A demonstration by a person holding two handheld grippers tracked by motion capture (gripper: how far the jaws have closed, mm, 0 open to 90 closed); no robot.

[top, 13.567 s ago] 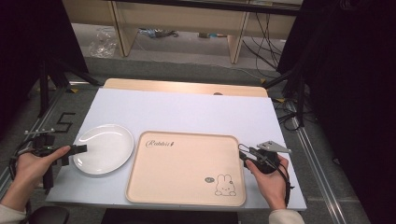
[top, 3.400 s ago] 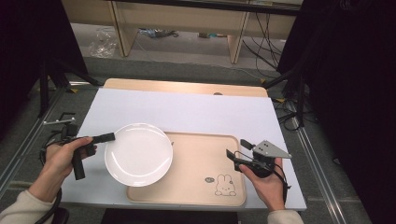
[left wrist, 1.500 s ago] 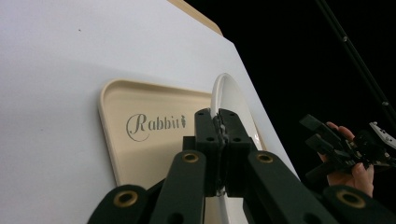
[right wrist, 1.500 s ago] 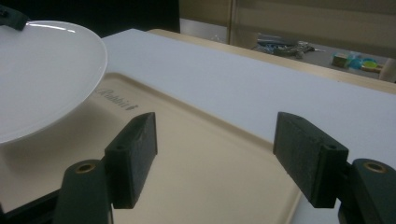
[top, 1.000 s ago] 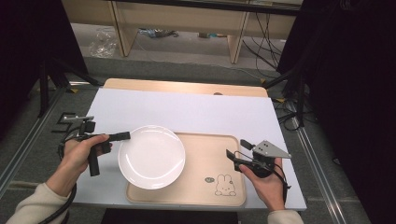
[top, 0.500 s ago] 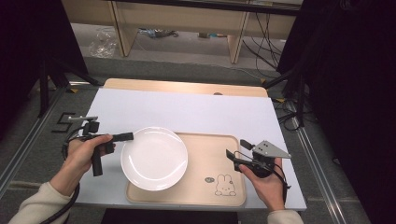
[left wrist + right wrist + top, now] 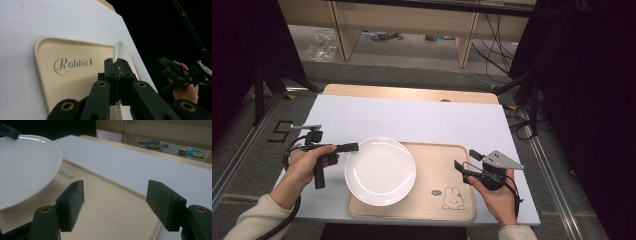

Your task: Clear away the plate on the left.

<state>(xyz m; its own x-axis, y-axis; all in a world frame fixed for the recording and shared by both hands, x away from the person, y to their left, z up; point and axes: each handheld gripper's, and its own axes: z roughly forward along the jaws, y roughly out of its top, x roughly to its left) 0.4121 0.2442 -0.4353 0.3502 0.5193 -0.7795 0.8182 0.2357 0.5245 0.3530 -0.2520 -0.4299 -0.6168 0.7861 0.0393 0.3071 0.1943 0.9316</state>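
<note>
A round white plate (image 7: 380, 171) hangs over the left half of a beige tray (image 7: 437, 200) printed with a rabbit. My left gripper (image 7: 353, 147) is shut on the plate's left rim; in the left gripper view the black pads (image 7: 117, 72) pinch the plate (image 7: 119, 50) edge-on above the tray (image 7: 65, 82) and its "Rabbit" lettering. At the tray's right edge my right gripper (image 7: 460, 170) is held open and level, pointing left. From the right gripper view, its pads (image 7: 72, 202) stand wide apart over the tray (image 7: 112, 212), nothing between them, the plate (image 7: 25, 165) at far left.
The tray lies on a white sheet (image 7: 412, 120) covering a wooden table (image 7: 412, 93). Bare sheet stretches behind the tray and to the plate's left. Cables and shelving legs stand on the floor beyond the table; dark drapes flank both sides.
The left gripper has carried the plate a little to the right, further over the tray. The right gripper has stayed where it was.
</note>
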